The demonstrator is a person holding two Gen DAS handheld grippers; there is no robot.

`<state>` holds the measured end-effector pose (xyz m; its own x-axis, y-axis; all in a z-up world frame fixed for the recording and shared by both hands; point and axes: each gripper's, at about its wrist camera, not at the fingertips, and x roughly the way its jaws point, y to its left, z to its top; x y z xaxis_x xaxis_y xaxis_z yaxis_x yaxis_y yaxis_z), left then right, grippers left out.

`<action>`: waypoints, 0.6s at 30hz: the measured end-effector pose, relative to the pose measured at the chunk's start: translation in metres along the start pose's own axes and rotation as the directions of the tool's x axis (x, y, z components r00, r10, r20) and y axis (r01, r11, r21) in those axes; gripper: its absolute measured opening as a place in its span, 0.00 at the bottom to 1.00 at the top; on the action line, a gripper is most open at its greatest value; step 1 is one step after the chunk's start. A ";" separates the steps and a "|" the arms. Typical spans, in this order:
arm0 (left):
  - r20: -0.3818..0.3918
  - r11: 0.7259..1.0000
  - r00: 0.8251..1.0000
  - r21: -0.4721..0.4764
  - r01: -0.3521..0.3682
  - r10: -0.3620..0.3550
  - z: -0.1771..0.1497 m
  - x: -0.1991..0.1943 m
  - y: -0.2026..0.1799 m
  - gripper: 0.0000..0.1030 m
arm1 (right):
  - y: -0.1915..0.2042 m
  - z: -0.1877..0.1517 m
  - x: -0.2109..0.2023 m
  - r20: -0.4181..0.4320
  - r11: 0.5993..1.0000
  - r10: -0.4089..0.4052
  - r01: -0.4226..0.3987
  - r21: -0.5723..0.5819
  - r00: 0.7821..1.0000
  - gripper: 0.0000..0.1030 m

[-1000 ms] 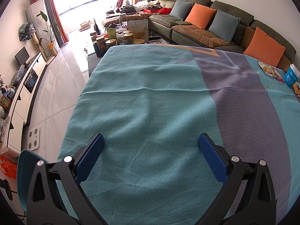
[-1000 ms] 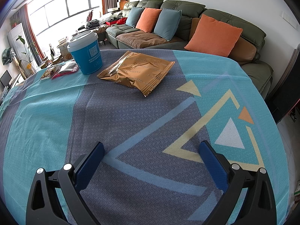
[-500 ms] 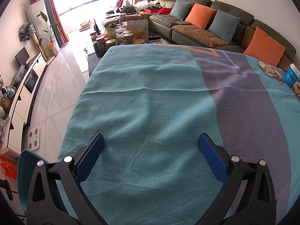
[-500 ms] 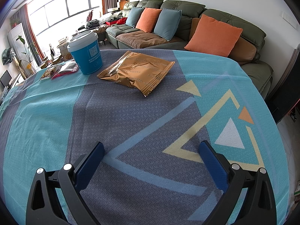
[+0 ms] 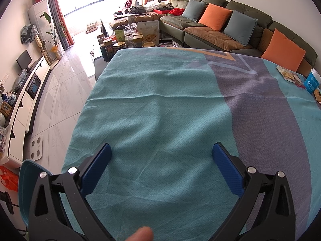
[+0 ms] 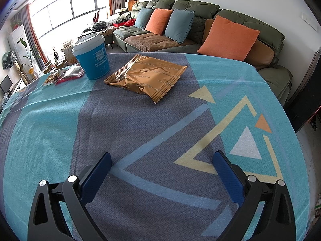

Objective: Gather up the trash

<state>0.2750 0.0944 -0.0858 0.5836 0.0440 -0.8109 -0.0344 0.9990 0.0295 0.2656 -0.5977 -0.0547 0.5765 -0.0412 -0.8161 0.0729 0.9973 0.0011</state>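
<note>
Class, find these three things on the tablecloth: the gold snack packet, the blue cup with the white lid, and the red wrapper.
gold snack packet [image 6: 146, 74], right wrist view, middle of its crinkled top face.
blue cup [image 6: 94, 64], right wrist view, printed blue side wall.
red wrapper [image 6: 69, 74], right wrist view, its red foil surface.

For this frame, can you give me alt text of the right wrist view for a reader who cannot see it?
The open right gripper hovers empty over a patterned tablecloth. Beyond it lie a gold snack packet, a lidded blue cup and small wrappers, with a green sofa behind.
</note>
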 end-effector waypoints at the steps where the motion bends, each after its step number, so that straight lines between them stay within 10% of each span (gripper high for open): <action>1: 0.000 1.000 1.000 -0.001 0.001 -0.001 0.000 0.000 0.000 0.96 | 0.000 0.000 0.000 0.000 1.000 0.000 0.000 0.000 1.000 0.95; 7: 0.206 1.000 0.978 -0.024 -0.002 0.007 -0.008 -0.041 0.005 0.95 | 0.000 0.000 0.000 0.000 1.000 0.000 0.000 0.000 1.000 0.95; 12: 0.490 0.998 0.870 -0.004 -0.055 0.050 -0.026 -0.115 -0.001 0.95 | 0.000 0.000 0.000 0.000 1.000 0.000 0.000 0.000 1.000 0.95; 18: 0.609 0.999 0.792 -0.043 0.001 0.026 -0.034 -0.169 0.002 0.95 | 0.000 0.000 0.000 0.000 1.000 0.000 0.000 0.000 1.000 0.95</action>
<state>0.1486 0.0885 0.0317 0.9560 0.0669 -0.2856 -0.0686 0.9976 0.0039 0.2657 -0.5976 -0.0549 0.5765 -0.0414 -0.8161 0.0732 0.9973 0.0011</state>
